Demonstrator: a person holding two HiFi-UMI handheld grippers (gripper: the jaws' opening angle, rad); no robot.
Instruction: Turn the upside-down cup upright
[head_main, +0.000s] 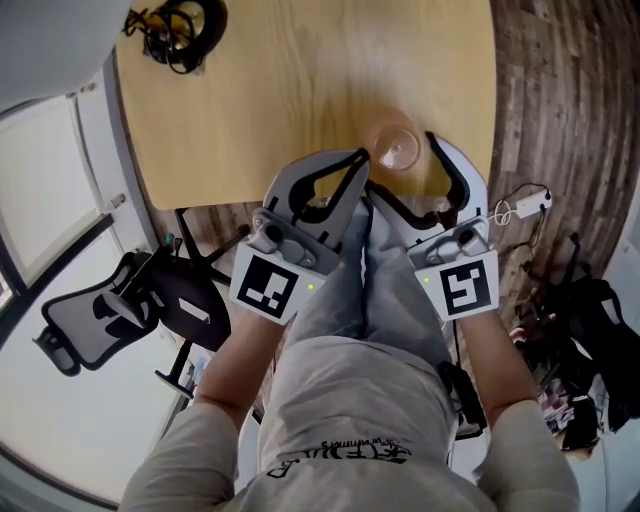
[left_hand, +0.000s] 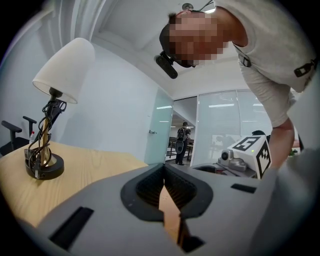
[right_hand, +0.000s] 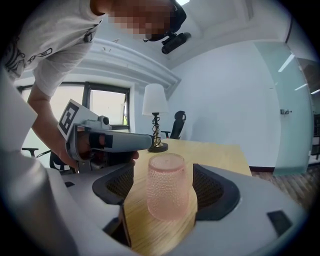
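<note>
Cup (right_hand: 168, 186) sits mouth-down on the bench (right_hand: 220, 150), between the spread fingers (right_hand: 212, 189) of my right gripper (right_hand: 166, 192), touching neither. Fingers of my left gripper (left_hand: 164, 170) are pressed together, empty, near the cup.

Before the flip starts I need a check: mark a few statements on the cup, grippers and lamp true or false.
The cup stands mouth-down on the table. True.
The right gripper grips the cup. False: its jaws stand open on either side, not touching it.
The left gripper is shut and empty. True.
The lamp lies toppled. False: it stands upright.
</note>
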